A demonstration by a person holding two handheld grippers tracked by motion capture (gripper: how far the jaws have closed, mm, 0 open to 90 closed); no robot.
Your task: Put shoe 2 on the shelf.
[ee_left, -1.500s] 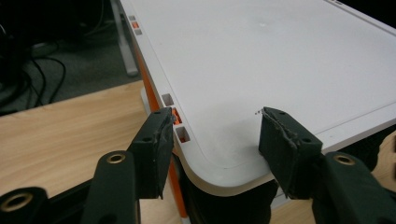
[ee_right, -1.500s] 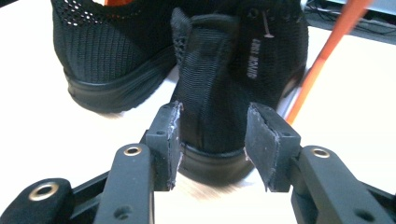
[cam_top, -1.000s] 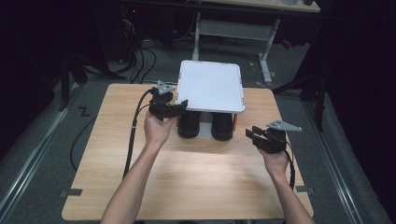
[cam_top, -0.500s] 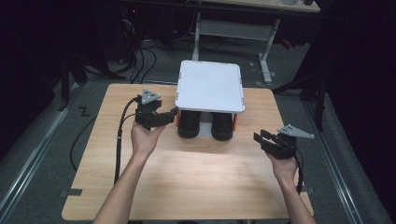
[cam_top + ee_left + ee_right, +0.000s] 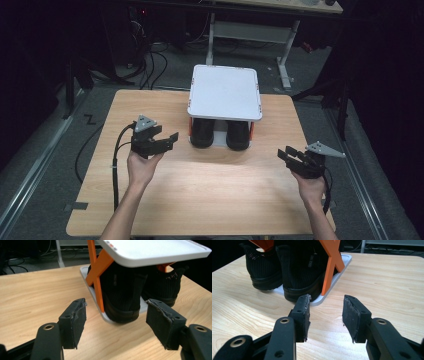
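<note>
Either side of shoes [image 5: 220, 134] on rack [image 5: 225, 92]: L claw [image 5: 167, 140] & R claw [image 5: 286, 153] both apart, empty, touching nothing.

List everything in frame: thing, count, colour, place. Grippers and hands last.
shoes: 2, black, side by side on the rack's bottom shelf, heels toward the person
shoe rack: 1, white shelves with orange X-shaped side supports, far middle of the table
table: 1, light wood, centre of the high view
desk: 1, white frame, on the floor beyond the table
cables: several, black, on the floor at far left
left gripper: 1, black with grey plate, left of the rack, jaws open, nothing between them
right gripper: 1, black with grey plate, near the table's right edge, jaws have just been opening, nothing between them
hands: 2, one on each gripper, forearms coming in from the bottom
</note>
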